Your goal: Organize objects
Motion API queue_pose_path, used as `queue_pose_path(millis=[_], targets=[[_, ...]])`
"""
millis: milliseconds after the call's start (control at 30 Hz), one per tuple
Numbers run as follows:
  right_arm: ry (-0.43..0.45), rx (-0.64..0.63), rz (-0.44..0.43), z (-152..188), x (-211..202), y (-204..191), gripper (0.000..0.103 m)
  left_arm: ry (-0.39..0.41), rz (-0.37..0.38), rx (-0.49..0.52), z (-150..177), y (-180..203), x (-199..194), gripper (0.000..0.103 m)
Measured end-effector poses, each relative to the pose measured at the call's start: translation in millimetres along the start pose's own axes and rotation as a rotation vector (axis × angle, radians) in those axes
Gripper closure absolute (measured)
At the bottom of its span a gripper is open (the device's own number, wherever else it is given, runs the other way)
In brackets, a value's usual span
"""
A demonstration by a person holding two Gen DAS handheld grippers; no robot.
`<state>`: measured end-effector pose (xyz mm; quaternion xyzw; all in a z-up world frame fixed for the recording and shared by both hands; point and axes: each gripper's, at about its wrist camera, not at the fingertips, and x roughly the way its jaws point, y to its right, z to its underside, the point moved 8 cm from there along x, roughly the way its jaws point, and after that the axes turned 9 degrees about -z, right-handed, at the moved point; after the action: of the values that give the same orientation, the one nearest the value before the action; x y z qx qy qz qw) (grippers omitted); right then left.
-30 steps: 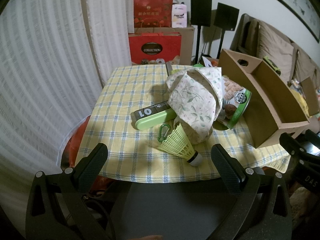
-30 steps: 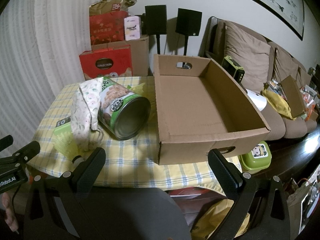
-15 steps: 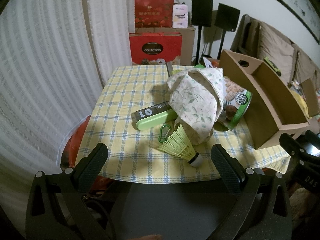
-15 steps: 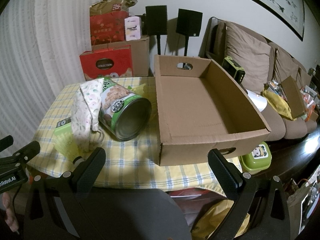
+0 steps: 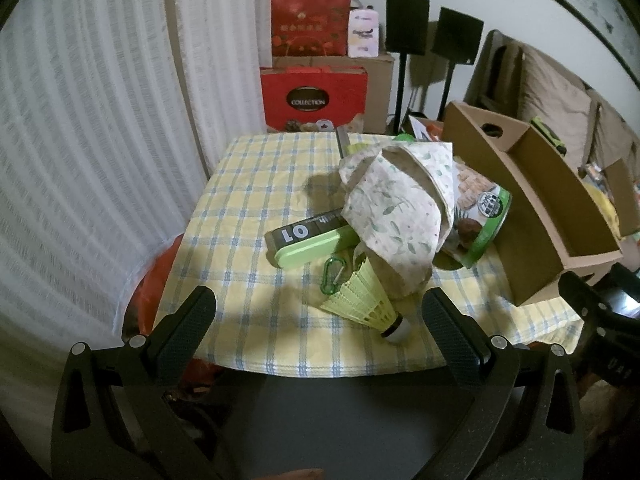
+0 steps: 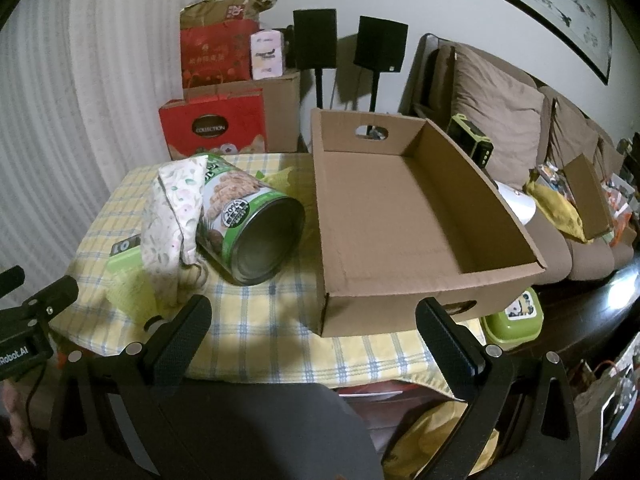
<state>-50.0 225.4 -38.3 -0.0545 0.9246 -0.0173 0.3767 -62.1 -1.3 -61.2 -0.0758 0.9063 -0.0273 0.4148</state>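
A small table with a yellow checked cloth (image 5: 256, 184) holds a pile. A floral cloth (image 5: 400, 208) drapes over a green-labelled can (image 6: 248, 232) lying on its side. A green case marked 01 (image 5: 308, 238), a green carabiner (image 5: 334, 276) and a yellow-green shuttlecock (image 5: 364, 300) lie beside it. An empty cardboard tray box (image 6: 404, 208) stands on the table's right half. My left gripper (image 5: 318, 316) is open and empty at the near table edge, before the shuttlecock. My right gripper (image 6: 312, 324) is open and empty before the box's near wall.
Red gift bags (image 5: 314, 100) and cardboard boxes stand behind the table, with two black speakers on stands (image 6: 316, 40). A white curtain (image 5: 80, 140) is on the left. A brown sofa (image 6: 520, 128) with clutter is on the right. A green lidded container (image 6: 516, 316) sits below the table's edge.
Both views have shifted very slightly. Nothing on the table has moved and both grippers stay open.
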Motion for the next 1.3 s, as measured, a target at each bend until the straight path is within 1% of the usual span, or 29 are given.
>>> queue_pose_path(millis=[200, 400, 600, 833, 967, 1167, 1300], targets=[[0.008, -0.013, -0.004, -5, 9, 1, 0.0, 0.014, -0.006, -0.004, -10, -3, 7, 0.0], [0.026, -0.026, -0.005, -17, 17, 0, 0.0, 0.024, 0.034, -0.015, -24, -3, 16, 0.0], [0.041, -0.04, -0.007, -30, 26, -1, 0.0, 0.039, 0.035, -0.026, -40, -5, 29, 0.0], [0.059, -0.092, 0.015, -43, 37, -2, 0.0, 0.024, 0.137, -0.055, -55, 4, 45, 0.0], [0.048, -0.066, -0.008, -49, 45, 3, 0.0, 0.01, 0.204, -0.034, -62, 22, 54, 0.001], [0.041, -0.056, -0.025, -51, 51, 6, 0.0, -0.015, 0.282, 0.005, -69, 51, 67, 0.001], [0.038, -0.074, -0.028, -50, 53, 4, 0.0, -0.022, 0.312, 0.027, -71, 68, 71, 0.002]])
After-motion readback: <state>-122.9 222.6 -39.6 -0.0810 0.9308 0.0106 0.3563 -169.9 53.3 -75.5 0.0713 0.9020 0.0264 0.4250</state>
